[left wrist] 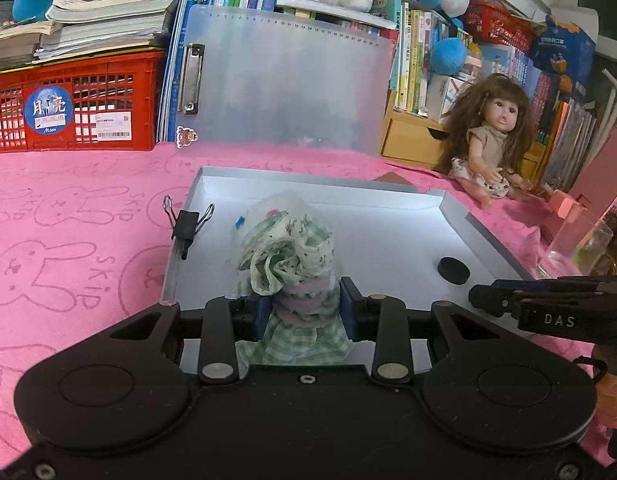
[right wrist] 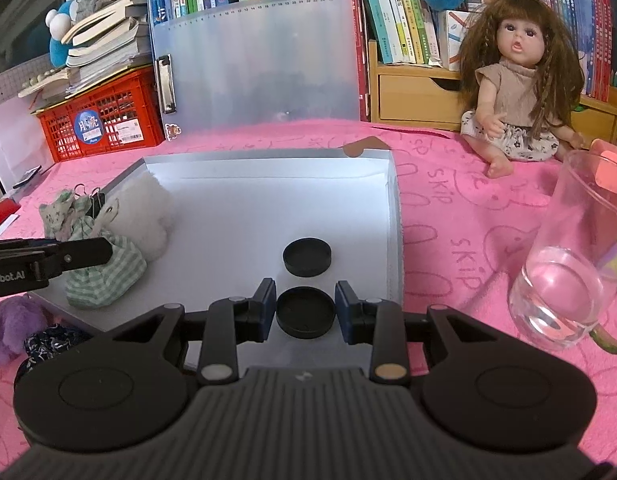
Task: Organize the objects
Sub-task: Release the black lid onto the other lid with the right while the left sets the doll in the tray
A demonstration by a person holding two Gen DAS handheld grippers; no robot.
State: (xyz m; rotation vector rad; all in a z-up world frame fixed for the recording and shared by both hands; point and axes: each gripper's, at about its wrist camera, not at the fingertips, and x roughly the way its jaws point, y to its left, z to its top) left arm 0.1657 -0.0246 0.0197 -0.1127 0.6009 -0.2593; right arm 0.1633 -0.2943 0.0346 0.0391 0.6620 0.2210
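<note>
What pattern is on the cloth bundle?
Green-and-white checks and florals on the cloth bundle; left wrist view.

Left hand-held gripper (left wrist: pixel 306 312) clamping green cloth bundle (left wrist: pixel 296 268), over grey tray (left wrist: pixel 388 232); perhaps bagged

The grey tray (right wrist: pixel 392 216) is the landmark. Its middle floor lies bare, open from above. Along its left wall stand a binder clip (left wrist: pixel 186 224), a white fluffy lump (right wrist: pixel 142 216) and a green checked cloth bundle (left wrist: pixel 292 256). Near its right front corner sit two black discs (right wrist: pixel 307 257). Right of the tray a drinking glass (right wrist: pixel 568 272) blocks passage; behind that sits a doll (right wrist: pixel 520 80). Behind the tray a clipboard (left wrist: pixel 284 80) stands upright. Left of the tray the pink surface (left wrist: pixel 68 216) is open.
</note>
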